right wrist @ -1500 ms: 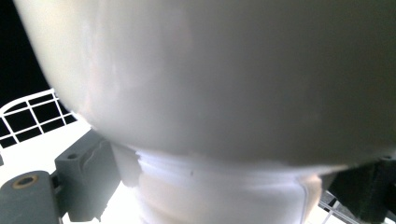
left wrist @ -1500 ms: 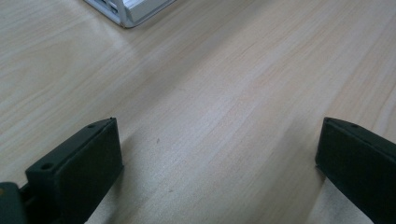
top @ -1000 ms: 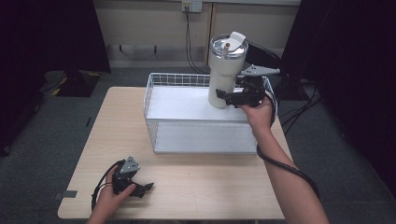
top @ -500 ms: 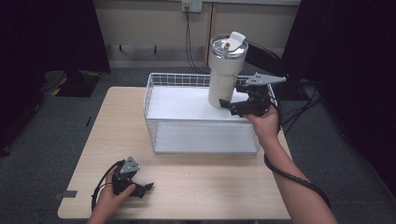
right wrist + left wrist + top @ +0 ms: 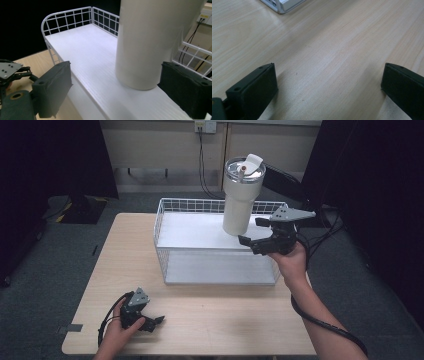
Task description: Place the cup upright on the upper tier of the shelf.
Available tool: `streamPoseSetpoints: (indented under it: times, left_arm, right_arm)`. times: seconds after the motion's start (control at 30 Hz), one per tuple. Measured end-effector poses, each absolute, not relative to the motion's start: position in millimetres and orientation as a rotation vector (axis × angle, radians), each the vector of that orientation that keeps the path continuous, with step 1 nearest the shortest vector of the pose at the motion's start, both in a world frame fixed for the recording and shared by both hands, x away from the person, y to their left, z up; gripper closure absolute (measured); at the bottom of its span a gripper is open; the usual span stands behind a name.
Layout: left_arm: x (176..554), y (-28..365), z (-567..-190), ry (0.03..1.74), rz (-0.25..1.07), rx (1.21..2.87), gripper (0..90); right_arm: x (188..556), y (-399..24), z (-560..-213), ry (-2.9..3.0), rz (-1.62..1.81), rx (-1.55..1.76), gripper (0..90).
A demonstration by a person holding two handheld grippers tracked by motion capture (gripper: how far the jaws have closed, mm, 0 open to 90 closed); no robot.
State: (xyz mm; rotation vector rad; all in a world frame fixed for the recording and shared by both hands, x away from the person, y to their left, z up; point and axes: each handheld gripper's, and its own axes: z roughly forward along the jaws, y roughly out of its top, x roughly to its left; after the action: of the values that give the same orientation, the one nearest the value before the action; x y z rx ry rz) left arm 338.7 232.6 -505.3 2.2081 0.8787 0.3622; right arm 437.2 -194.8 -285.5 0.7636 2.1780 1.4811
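A tall white tumbler (image 5: 241,195) with a metal-rimmed lid stands upright on the top shelf of a white wire rack (image 5: 190,205), near its right end. My right gripper (image 5: 250,231) is open just to the right of the tumbler's base. In the right gripper view the tumbler (image 5: 150,37) rises between the two pads, which stand apart from it, above the rack's shelf (image 5: 82,45). Low at the table's front left, my left gripper (image 5: 152,322) is open with nothing in it. In its own view, the left gripper (image 5: 329,85) has bare wood between the pads.
The wooden table (image 5: 225,320) has free room in front of the rack. A corner of the rack (image 5: 282,5) shows at the top of the left gripper view. Cables and a wall socket lie behind the table. The left gripper (image 5: 10,72) appears far off in the right gripper view.
My right gripper has drawn back from the tumbler's base, toward the right and nearer the person. The tumbler stays put on the shelf. The left hand has not moved.
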Motion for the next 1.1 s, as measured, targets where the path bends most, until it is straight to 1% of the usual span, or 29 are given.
streamPoseSetpoints:
  times: [0.4,1.1]
  left_arm:
    - [338,233,-505,0.883,0.363,2.209,0.0]
    - [338,233,-505,0.883,0.363,2.209,0.0]
  right_arm:
    - [417,-197,-291,2.227,1.487,0.695,10.1]
    - [390,-203,-313,2.284,1.513,0.647,10.1]
